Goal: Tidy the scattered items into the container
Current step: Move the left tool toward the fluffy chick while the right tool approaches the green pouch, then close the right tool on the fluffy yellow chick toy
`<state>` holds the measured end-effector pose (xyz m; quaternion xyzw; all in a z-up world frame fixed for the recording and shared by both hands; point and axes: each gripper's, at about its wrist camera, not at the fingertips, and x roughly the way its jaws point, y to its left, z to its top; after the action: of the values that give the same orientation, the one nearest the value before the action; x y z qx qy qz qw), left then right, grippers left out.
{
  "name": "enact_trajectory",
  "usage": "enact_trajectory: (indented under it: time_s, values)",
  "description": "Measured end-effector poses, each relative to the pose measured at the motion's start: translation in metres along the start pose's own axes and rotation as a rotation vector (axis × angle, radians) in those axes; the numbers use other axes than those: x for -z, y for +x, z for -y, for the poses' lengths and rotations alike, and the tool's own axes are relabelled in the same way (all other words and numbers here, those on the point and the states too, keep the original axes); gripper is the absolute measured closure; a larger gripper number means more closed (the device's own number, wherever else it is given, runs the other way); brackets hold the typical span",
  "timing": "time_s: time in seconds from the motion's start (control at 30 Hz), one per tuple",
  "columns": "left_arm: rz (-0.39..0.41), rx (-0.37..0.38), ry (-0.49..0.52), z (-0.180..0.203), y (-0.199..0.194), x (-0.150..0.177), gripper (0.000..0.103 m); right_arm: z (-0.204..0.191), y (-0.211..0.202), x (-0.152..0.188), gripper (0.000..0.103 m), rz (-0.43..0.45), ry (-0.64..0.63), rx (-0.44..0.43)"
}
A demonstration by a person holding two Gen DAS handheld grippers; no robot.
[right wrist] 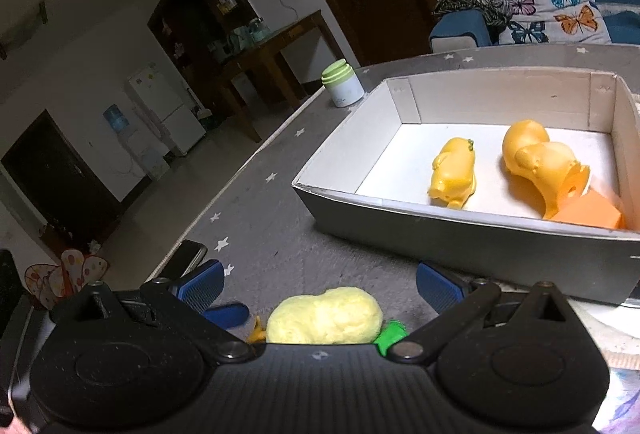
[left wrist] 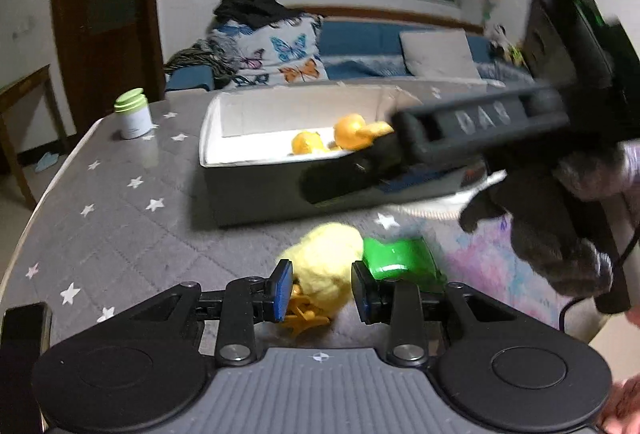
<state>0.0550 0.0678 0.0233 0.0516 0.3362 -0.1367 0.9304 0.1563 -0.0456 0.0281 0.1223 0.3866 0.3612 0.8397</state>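
Blue-padded left gripper (left wrist: 322, 292) jaws stand partly open around the fluffy yellow chick (left wrist: 326, 266), seemingly not touching; right gripper (right wrist: 320, 288) gapes wide, empty, above it.

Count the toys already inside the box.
3. In the box: a small yellow figure mid-floor, a larger yellow figure to its right, an orange block against it. The near wall may hide more.

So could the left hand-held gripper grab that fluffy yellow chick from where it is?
Probably yes. The left hand-held gripper is open, with the chick right between its fingers; the green toy beside it may crowd one finger.
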Motion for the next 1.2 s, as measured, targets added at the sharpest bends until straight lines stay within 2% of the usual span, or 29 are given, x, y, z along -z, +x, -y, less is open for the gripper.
enact_trajectory:
  time_s: [0.33, 0.47, 0.67, 0.9, 1.2]
  values:
    - [-0.026, -0.027, 0.037, 0.004, 0.009, 0.004, 0.066, -0.003, 0.015, 0.002, 0.0, -0.04, 0.041, -0.01]
    - [-0.053, -0.074, 0.042, 0.004, 0.014, 0.009, 0.065, -0.005, 0.022, 0.003, 0.0, -0.058, 0.045, -0.011]
    - [-0.072, -0.047, -0.07, -0.011, 0.02, 0.02, 0.066, -0.007, 0.033, 0.005, 0.0, -0.082, 0.044, -0.014]
    - [-0.04, -0.019, -0.165, -0.013, 0.016, 0.022, 0.066, -0.005, 0.045, 0.005, 0.0, -0.098, 0.06, -0.023]
    - [-0.051, -0.057, -0.344, -0.017, 0.017, 0.021, 0.066, -0.011, 0.056, 0.003, 0.0, -0.123, 0.034, -0.039]
